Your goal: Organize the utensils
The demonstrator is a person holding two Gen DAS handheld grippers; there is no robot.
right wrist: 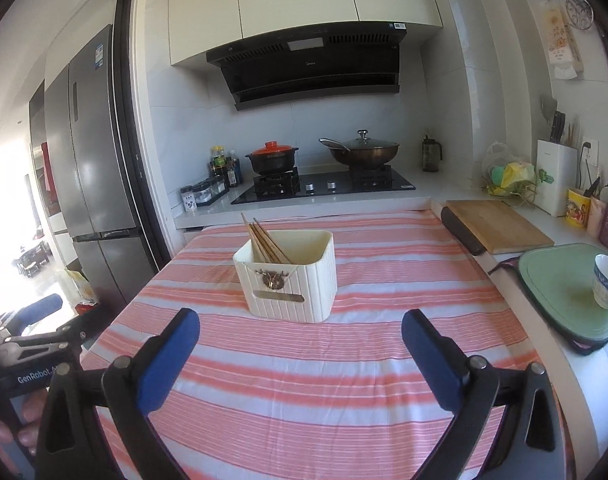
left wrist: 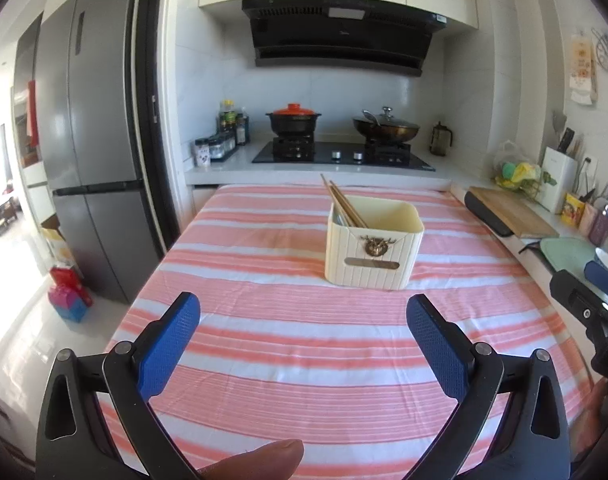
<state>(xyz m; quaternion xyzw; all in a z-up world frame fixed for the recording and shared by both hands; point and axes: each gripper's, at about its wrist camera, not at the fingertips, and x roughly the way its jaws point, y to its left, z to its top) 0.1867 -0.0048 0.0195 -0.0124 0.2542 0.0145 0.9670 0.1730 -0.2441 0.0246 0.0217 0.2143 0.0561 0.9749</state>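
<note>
Cream plastic box stands upright near the middle of the pink-striped worktop, holding wooden chopsticks that lean toward its left rear corner. Both grippers hang above the near part of the cloth, well short of the box: the left gripper has its blue fingers spread wide with nothing between them, and the right gripper likewise stands wide apart and empty. Behind the worktop a red-lidded pot and a wok sit on the stove.
</note>
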